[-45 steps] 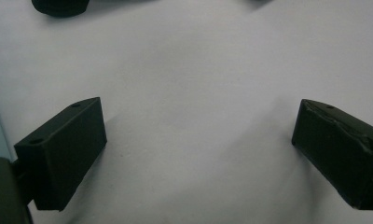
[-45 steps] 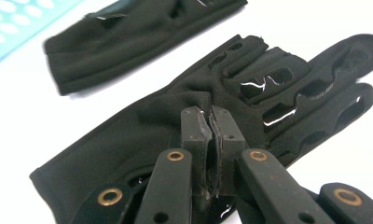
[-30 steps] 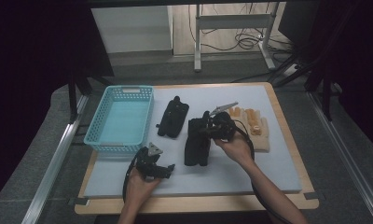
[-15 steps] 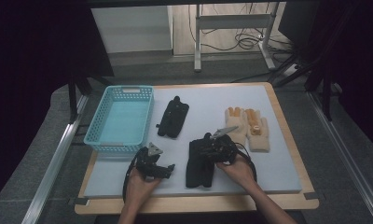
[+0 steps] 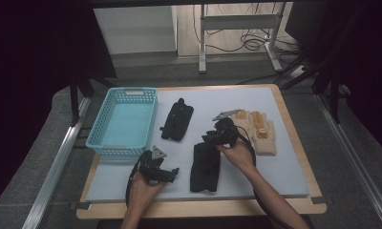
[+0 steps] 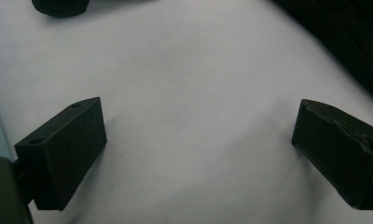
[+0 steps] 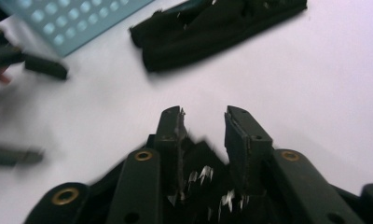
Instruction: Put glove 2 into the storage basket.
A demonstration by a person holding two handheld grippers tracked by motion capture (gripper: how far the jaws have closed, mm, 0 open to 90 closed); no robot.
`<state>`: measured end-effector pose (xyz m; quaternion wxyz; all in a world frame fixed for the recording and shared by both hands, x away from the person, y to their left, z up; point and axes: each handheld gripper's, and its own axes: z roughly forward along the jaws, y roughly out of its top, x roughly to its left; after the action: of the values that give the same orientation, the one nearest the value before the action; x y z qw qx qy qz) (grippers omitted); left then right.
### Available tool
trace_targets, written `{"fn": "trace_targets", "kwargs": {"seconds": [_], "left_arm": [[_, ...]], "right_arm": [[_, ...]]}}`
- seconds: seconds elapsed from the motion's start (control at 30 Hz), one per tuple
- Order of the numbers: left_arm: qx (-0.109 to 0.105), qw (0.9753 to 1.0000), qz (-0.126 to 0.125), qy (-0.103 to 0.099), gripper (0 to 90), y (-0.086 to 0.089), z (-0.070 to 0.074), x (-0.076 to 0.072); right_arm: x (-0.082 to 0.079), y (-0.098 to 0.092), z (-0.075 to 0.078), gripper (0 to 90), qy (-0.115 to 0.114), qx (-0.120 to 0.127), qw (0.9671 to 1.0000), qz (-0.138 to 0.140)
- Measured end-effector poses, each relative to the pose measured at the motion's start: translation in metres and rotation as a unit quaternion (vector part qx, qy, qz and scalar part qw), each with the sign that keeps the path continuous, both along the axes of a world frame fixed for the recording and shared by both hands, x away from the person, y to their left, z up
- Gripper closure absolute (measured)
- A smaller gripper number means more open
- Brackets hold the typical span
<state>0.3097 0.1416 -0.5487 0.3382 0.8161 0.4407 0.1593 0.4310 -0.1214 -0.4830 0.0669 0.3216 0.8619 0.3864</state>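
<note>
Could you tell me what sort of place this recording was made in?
Probably a lab or workshop recording station: a padded table fenced by metal rails, loose cables on the floor behind, and gloves beside a blue basket.

A fixed camera looks forward and down over the whole tabletop (image 5: 284, 176); two claw-mounted cameras skim its pale surface at close range (both catching the blue basket (image 5: 123, 122) and black gloves).
</note>
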Motion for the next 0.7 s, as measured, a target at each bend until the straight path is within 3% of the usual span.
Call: {"fn": "trace_targets", "kwargs": {"seconds": [0.03, 0.23, 0.27, 0.5, 0.7], "left_arm": [[-0.001, 1.0000, 0.000, 0.000, 3.4, 0.000, 0.000, 0.000], [-0.002, 1.0000, 0.000, 0.000, 3.5, 0.000, 0.000, 0.000], [-0.002, 1.0000, 0.000, 0.000, 3.4, 0.000, 0.000, 0.000], [-0.004, 1.0000, 0.001, -0.001, 3.5, 0.000, 0.000, 0.000], [-0.004, 1.0000, 0.001, -0.001, 3.5, 0.000, 0.000, 0.000]], "right_arm": [[0.011, 0.011, -0.001, 68.4, -0.006, -0.007, 1.0000, -0.002], [0.033, 0.034, -0.002, 70.1, -0.017, -0.016, 0.9997, -0.007], [0.042, 0.045, -0.003, 70.7, -0.018, -0.016, 0.9997, -0.010], [0.059, 0.070, -0.010, 71.6, -0.024, -0.033, 0.9990, -0.018], [0.076, 0.084, -0.023, 67.6, -0.009, -0.032, 0.9986, -0.042]]}}
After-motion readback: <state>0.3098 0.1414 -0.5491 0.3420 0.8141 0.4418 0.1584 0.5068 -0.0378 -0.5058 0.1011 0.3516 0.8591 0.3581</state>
